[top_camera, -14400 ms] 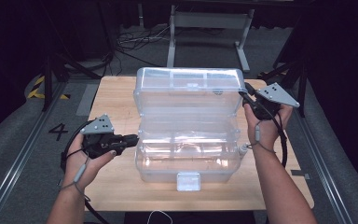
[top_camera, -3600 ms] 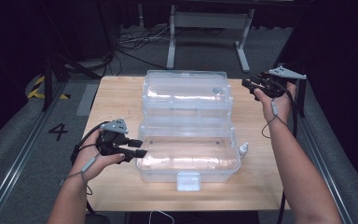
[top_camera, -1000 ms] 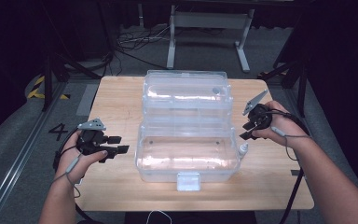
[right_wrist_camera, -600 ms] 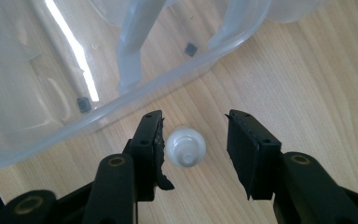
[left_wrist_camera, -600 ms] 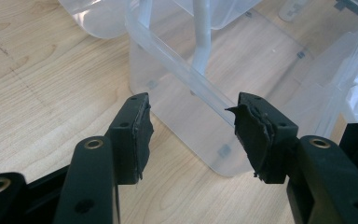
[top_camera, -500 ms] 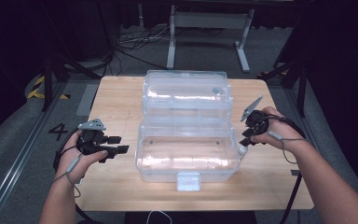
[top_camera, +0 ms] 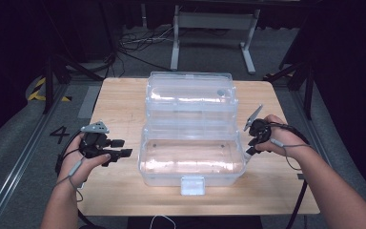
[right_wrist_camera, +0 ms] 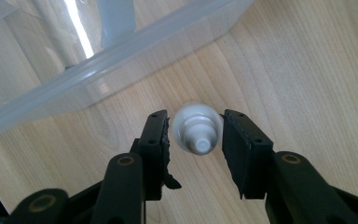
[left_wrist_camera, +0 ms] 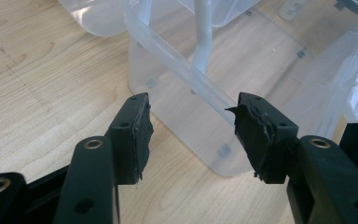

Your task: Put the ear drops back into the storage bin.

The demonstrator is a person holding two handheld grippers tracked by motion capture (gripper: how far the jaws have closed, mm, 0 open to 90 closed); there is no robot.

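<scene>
Your right gripper (right_wrist_camera: 193, 133) has a small white bulb (right_wrist_camera: 196, 130) sitting directly between its jaws, with the narrow screw end of the bulb turned back toward the camera. The two pads flank the round part closely on both sides, and the bulb looks held there, though the frame is slightly blurred around its edge. Just beyond the jaws, the clear rim of the plastic box (right_wrist_camera: 121, 51) runs across the upper left of that view, near the bulb but apart from it, with bare wood of the counter (right_wrist_camera: 307, 70) between them. From above, you hold that right gripper (top_camera: 253, 140) at the right end of the open clear box (top_camera: 193, 160), just off its front right corner, and the bulb itself is too small to make out there. The box stands in the middle of the counter (top_camera: 124, 95) with its lid thrown back and a white latch at the front. Your left gripper (top_camera: 119, 148) hovers off the left end of the box, jaws pointing at its side wall. In its own view the left gripper (left_wrist_camera: 191, 133) has its jaws wide apart with nothing between them, aimed at the near corner and rim of the box (left_wrist_camera: 205, 116), close to the plastic without touching it.
</scene>
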